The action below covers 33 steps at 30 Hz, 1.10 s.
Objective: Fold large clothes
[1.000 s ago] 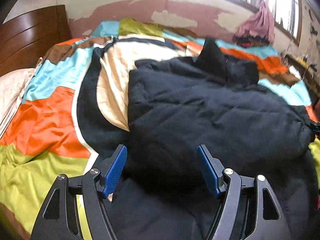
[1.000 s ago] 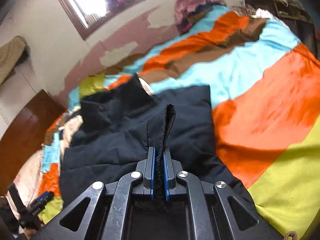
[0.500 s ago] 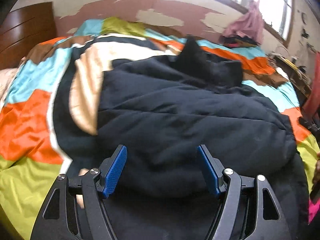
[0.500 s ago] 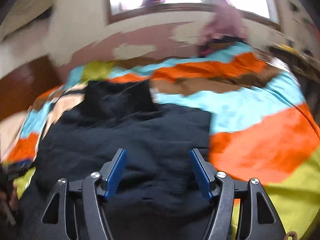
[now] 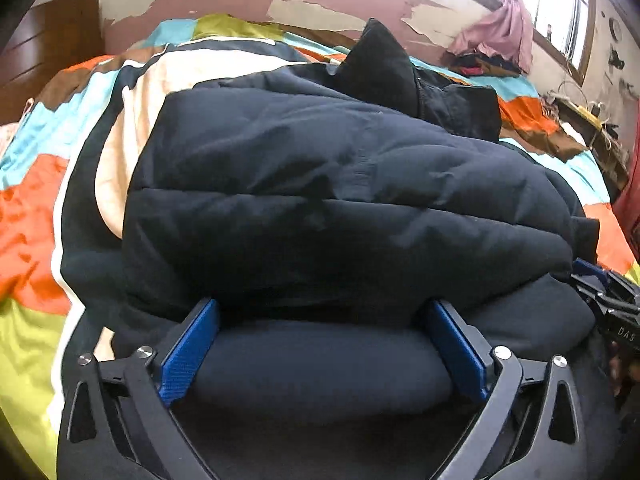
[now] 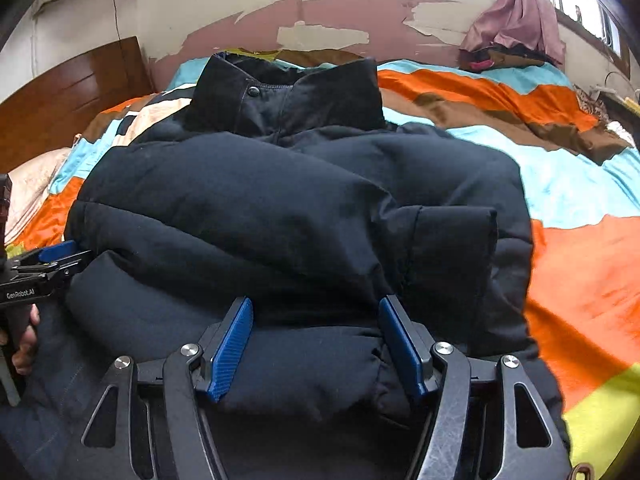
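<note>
A dark navy puffer jacket lies on the bed with its collar at the far end. Both sleeves are folded across its front. My left gripper is down at the near hem, its jaws opening wide around a thick roll of that hem. My right gripper straddles the same hem further right, jaws apart with puffy fabric bulging between the blue pads. The left gripper shows at the left edge of the right wrist view. The right gripper shows at the right edge of the left wrist view.
A patchwork bedspread in orange, blue, brown and lime covers the bed. A cream and black garment lies under the jacket's left side. A wooden headboard and pillow are at left. Pink cloth hangs by the window.
My right gripper let go of the jacket fold, rolled level and sank to the hem. My left gripper came forward and down to the hem, and its jaws widened.
</note>
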Each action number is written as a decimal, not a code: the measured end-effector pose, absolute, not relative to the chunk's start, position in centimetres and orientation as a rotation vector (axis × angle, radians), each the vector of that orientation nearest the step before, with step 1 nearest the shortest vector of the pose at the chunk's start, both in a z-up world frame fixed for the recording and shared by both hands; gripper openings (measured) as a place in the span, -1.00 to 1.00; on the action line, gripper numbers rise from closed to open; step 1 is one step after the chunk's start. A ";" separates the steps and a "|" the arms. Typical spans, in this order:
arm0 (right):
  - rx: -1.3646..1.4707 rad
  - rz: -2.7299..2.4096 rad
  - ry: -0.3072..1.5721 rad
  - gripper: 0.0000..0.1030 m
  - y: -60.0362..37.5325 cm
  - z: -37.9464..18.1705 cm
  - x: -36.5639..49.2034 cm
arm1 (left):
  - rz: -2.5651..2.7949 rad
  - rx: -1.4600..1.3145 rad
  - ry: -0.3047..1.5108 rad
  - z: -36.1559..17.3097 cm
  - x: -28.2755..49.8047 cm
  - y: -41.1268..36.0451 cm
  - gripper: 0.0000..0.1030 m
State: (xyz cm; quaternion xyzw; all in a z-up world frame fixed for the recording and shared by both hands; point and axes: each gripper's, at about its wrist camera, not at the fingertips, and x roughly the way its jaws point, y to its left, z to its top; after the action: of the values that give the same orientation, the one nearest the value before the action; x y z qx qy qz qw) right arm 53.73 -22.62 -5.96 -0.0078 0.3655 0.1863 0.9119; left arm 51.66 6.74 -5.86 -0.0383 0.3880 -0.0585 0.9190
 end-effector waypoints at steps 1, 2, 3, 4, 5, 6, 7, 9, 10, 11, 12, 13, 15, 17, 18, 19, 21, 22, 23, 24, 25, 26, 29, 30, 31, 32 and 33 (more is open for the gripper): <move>-0.013 0.385 0.754 0.24 -22.7 -6.1 53.8 | -0.115 -0.075 0.786 -6.0 51.7 6.7 0.96; -0.008 0.387 0.750 0.24 -22.8 -6.4 53.9 | -0.108 -0.068 0.781 -6.1 51.6 6.5 0.97; -0.003 0.386 0.744 0.24 -22.8 -6.5 53.9 | -0.101 -0.062 0.776 -6.2 51.6 6.4 0.98; -0.003 0.383 0.739 0.24 -22.7 -6.6 53.9 | -0.092 -0.058 0.769 -6.3 51.5 6.3 0.98; -0.007 0.379 0.735 0.24 -22.6 -6.8 53.8 | -0.088 -0.058 0.766 -6.4 51.5 6.2 0.98; -0.009 0.377 0.733 0.24 -22.4 -6.8 53.8 | -0.087 -0.060 0.759 -6.5 51.5 6.2 0.98; -0.009 0.378 0.733 0.24 -22.4 -6.9 53.9 | -0.086 -0.063 0.757 -6.8 51.6 6.1 0.98; 0.016 0.393 0.742 0.25 -22.7 -7.1 54.2 | -0.089 -0.064 0.769 -7.0 51.9 6.1 0.98; 0.027 0.400 0.744 0.25 -22.8 -7.2 54.3 | -0.093 -0.067 0.771 -7.1 52.0 6.1 0.98; 0.035 0.405 0.747 0.25 -22.9 -7.3 54.4 | -0.095 -0.071 0.773 -7.0 52.1 6.1 0.98; 0.039 0.408 0.748 0.25 -22.9 -7.3 54.5 | -0.097 -0.074 0.775 -7.1 52.1 6.1 0.98; 0.040 0.409 0.748 0.25 -22.9 -7.4 54.5 | -0.098 -0.074 0.776 -7.2 52.2 6.2 0.98; 0.040 0.407 0.750 0.25 -22.9 -7.5 54.6 | -0.099 -0.076 0.777 -7.2 52.4 6.2 0.98; 0.038 0.405 0.751 0.25 -22.8 -7.6 54.7 | -0.100 -0.079 0.776 -7.3 52.3 6.2 0.98; 0.038 0.405 0.751 0.25 -22.8 -7.6 54.7 | -0.098 -0.080 0.773 -7.3 52.3 6.2 0.98; 0.036 0.404 0.751 0.25 -22.8 -7.7 54.7 | -0.099 -0.082 0.773 -7.3 52.3 6.3 0.98; 0.030 0.400 0.749 0.25 -22.7 -7.6 54.6 | -0.101 -0.087 0.770 -7.3 52.3 6.4 0.98; 0.028 0.399 0.748 0.25 -22.7 -7.6 54.5 | -0.106 -0.094 0.769 -7.2 52.3 6.5 0.98; 0.026 0.398 0.745 0.25 -22.7 -7.5 54.4 | -0.110 -0.101 0.768 -7.0 52.2 6.7 0.98; 0.024 0.400 0.742 0.26 -22.7 -7.3 54.3 | -0.117 -0.109 0.773 -6.8 52.2 6.9 0.98; 0.024 0.405 0.739 0.32 -22.7 -7.1 54.2 | -0.130 -0.108 0.791 -6.2 52.1 7.1 0.97; 0.024 0.419 0.741 0.39 -22.7 -6.8 54.1 | -0.144 -0.102 0.813 -5.7 52.2 7.2 0.97; -0.005 0.410 0.752 0.42 -22.9 -5.2 53.6 | -0.230 -0.094 0.869 -3.4 52.4 7.6 0.97; -0.040 0.390 0.745 0.43 -22.9 -4.3 53.4 | -0.232 -0.093 0.862 -2.7 52.4 7.7 0.97; -0.064 0.384 0.729 0.45 -22.9 -3.5 53.3 | -0.233 -0.091 0.847 -1.4 52.7 7.9 0.97; -0.081 0.382 0.711 0.47 -23.0 -2.6 53.3 | -0.240 -0.091 0.836 -0.4 53.1 7.9 0.97; -0.091 0.380 0.689 0.48 -23.2 -1.3 53.5 | -0.246 -0.092 0.826 0.5 53.7 7.9 0.97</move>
State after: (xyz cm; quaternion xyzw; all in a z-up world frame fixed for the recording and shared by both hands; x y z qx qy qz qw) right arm 53.51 -23.23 -1.27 -0.0444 0.3357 0.1851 0.9226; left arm 53.73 7.85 0.53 -0.0446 0.4003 -0.1190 0.9075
